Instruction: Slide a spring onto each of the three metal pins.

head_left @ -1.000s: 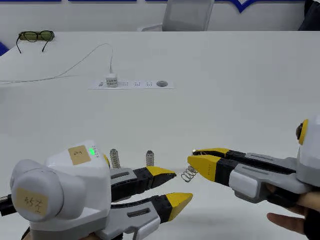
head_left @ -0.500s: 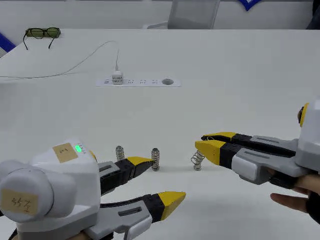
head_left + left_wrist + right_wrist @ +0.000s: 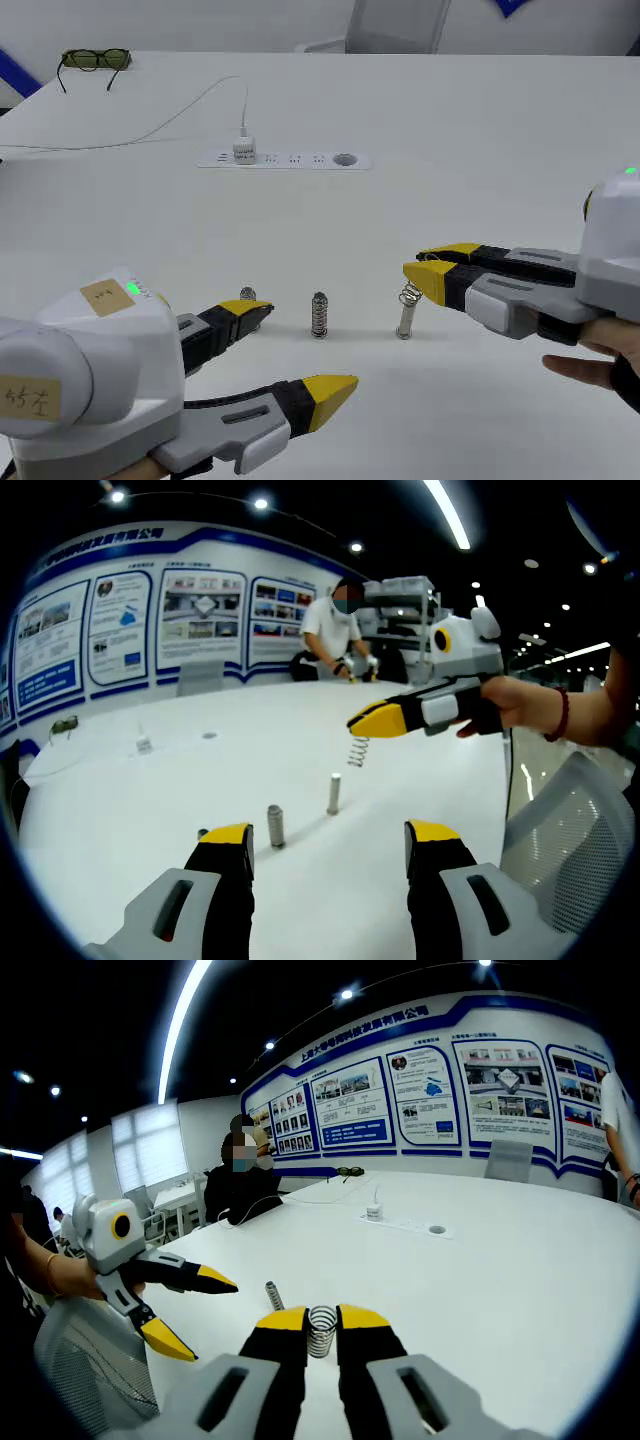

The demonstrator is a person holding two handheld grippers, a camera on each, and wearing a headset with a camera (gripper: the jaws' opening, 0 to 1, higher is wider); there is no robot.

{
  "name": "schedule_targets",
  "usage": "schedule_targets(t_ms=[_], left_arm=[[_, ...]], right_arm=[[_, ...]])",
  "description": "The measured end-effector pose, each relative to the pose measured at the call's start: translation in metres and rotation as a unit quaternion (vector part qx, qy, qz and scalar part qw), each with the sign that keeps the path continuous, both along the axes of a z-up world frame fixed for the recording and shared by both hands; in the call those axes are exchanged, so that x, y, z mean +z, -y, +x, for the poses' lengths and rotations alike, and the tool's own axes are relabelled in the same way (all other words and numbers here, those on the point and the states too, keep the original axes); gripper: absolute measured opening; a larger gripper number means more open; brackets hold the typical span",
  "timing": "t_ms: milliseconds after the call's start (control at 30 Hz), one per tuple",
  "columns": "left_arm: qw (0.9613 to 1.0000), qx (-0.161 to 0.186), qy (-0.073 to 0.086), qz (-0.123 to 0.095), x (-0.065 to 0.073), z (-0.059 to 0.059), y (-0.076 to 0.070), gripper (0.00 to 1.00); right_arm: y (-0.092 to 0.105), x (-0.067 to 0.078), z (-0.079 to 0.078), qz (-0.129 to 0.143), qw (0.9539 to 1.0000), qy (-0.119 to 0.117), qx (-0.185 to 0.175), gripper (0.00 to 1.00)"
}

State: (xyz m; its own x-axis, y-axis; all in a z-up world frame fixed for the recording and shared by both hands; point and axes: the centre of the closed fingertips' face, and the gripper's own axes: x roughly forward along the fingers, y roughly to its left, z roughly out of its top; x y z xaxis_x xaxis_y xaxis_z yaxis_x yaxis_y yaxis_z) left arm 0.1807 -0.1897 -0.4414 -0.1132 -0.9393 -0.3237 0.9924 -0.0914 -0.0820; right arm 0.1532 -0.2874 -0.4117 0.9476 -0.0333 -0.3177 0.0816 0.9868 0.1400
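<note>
Three pins (image 3: 319,315) stand in a row on the table (image 3: 480,150), power strip (image 3: 285,159) behind.

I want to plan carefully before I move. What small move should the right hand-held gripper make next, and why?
Probably lower the right hand-held gripper a little. Its jaws are shut on a spring that hangs just over the top of the bare pin, not yet slid down it. The neighbouring pin already carries one, so this pin seems next.

White table (image 3: 480,130), poster wall (image 3: 470,1070), ceiling strip lights (image 3: 445,510).
</note>
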Motion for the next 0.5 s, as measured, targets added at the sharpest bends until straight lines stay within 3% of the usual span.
schedule_targets(t_ms=[500], left_arm=[[0.9985, 0.051, -0.002, 0.019, -0.011, 0.025, -0.006, 0.78]], right_arm=[[0.018, -0.012, 0.008, -0.012, 0.9993, -0.027, -0.023, 0.12]])
